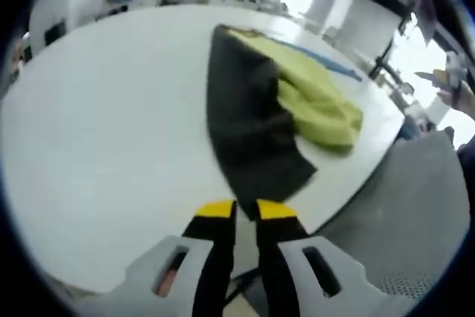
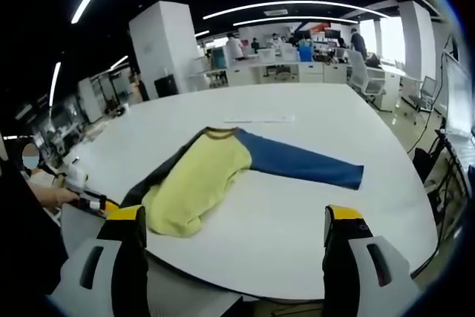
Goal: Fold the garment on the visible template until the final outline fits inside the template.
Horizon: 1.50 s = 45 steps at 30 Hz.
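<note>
Two grippers work over one garment (image 2: 215,172), a long-sleeved top that lies on a large white table (image 2: 297,206) in an open office. In the right gripper view the top has a yellow body (image 2: 194,180), a blue sleeve (image 2: 300,162) stretched flat away from it toward the right, a brown collar at the far end, and a dark sleeve (image 2: 152,176) running along the yellow part's left side toward the near table edge. The yellow body is bunched and partly folded over itself rather than spread flat. The right gripper (image 2: 234,231) hangs off the near edge of the table with its yellow-tipped jaws set far apart and nothing between them; it is apart from the cloth. At the left of that view a person's hand reaches in at the table edge beside the dark sleeve. In the left gripper view the left gripper (image 1: 247,211) has its yellow-tipped jaws drawn close together, with the end of the dark sleeve (image 1: 249,128) pinched in the narrow gap between them at the table's edge, while the yellow body (image 1: 315,98) lies crumpled just beyond, on the white table (image 1: 111,131). Desks, pillars and ceiling lights fill the background.
</note>
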Each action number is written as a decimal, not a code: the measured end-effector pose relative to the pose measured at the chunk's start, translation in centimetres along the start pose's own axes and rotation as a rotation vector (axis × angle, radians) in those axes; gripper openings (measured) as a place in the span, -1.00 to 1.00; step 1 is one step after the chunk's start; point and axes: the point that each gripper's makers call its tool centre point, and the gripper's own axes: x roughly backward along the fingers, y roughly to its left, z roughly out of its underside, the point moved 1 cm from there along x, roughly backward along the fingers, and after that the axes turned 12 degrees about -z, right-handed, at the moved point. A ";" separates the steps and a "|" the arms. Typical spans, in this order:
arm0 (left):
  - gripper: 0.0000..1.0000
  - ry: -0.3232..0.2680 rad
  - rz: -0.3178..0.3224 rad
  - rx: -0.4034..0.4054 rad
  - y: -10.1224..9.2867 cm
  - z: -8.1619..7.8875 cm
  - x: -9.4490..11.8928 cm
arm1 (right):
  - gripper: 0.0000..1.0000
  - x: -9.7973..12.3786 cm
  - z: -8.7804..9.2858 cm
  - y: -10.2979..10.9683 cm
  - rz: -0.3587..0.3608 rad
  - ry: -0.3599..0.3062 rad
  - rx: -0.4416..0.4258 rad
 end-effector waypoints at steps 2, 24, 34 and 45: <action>-0.89 0.001 -0.001 -0.037 -0.2 0.0 -0.1 | 0.99 -0.1 0.1 0.1 -0.002 0.002 -0.001; -1.00 0.028 -0.019 -0.106 -0.1 -0.9 -0.1 | 0.96 -0.1 0.4 -0.1 -0.001 0.005 -0.014; -1.00 0.009 -0.072 -0.137 2.6 -3.4 2.5 | 0.95 -0.3 0.6 0.0 -0.005 0.009 -0.015; -1.00 0.024 -0.125 -0.163 6.2 -3.9 3.4 | 0.94 -0.4 0.5 0.3 -0.007 0.014 -0.014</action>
